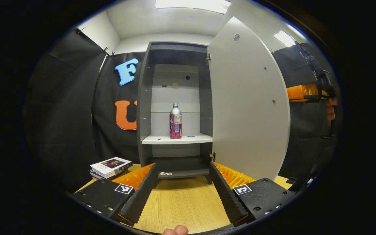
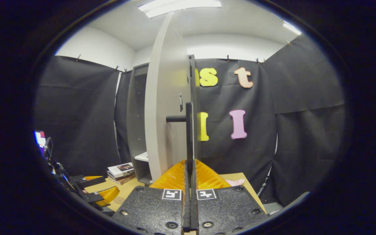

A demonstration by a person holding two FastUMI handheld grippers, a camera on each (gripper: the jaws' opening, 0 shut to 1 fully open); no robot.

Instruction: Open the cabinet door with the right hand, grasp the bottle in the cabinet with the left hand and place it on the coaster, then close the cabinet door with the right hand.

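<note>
While the cabinet door (image 1: 250, 107) stands swung wide on its right-hand hinges, the bottle (image 1: 175, 121) is upright on the pale shelf (image 1: 178, 139) inside the cabinet (image 1: 144, 107), near the shelf's middle and touching nothing else. Seen in the left gripper view, the left gripper (image 1: 181, 192) hovers above the wooden table (image 1: 181, 209) in front of the cabinet, well apart from the bottle, its two fingers (image 1: 140, 192) spread wide with bare tabletop between them. A stack of books (image 1: 110, 167) lies on the table just left of the cabinet's foot. At the far right edge of that view the right gripper (image 1: 308, 93) is up beside the outer edge of the door, with part of a hand (image 1: 331, 111) behind it. From the right gripper view, the right gripper (image 2: 189, 169) has its fingers pressed together around the thin vertical bar of the door handle (image 2: 188, 130), pinching it; the door (image 2: 163, 107) is seen nearly edge-on, and the handle's short stub joins it on the left. Low at the left of this view the left gripper (image 2: 101, 194) sits over the table (image 2: 129, 189), with the books (image 2: 121, 171) beyond it beside the cabinet (image 2: 137, 120)
</note>
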